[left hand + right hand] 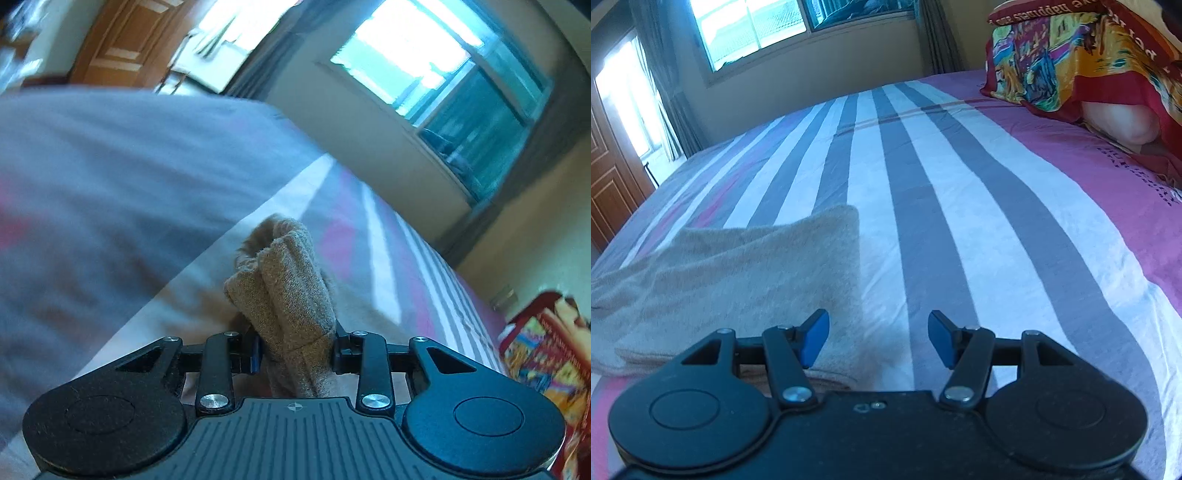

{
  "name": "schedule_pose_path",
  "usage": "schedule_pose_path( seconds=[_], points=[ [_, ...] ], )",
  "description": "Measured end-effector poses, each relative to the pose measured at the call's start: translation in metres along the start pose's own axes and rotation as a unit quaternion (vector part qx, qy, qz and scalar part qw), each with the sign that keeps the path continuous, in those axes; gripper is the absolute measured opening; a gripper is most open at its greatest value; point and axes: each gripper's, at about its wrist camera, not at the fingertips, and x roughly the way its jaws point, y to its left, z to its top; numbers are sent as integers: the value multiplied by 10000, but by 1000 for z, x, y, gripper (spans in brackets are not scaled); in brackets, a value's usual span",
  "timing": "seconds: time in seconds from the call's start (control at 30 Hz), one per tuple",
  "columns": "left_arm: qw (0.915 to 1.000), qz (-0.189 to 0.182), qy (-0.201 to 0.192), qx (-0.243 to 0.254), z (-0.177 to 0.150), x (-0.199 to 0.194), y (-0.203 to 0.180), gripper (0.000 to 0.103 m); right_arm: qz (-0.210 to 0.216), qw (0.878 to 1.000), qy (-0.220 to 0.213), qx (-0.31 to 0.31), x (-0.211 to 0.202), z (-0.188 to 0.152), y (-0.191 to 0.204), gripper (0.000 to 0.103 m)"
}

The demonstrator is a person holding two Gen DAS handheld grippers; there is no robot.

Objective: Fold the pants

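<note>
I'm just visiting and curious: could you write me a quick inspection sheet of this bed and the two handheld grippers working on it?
Surface: bed under a grey, white and pink striped sheet.
Job's things: tan pants, partly folded, lying at the left of the right wrist view.
Clutter: colourful printed cloth draped over a pillow.
Grippers: left gripper clamped on a bunched end of the pants; right gripper open, nothing between its pads.
Cables: nothing seen.
Surroundings: window, grey curtains, wooden door.
</note>
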Motion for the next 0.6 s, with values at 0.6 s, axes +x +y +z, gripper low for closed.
schedule_pose_path(
  seconds=[0.6],
  points=[
    [9602, -1492, 256, 2348, -12, 1, -277, 33, -65, 9878, -730, 1373, -41, -14, -117, 59]
  ],
)
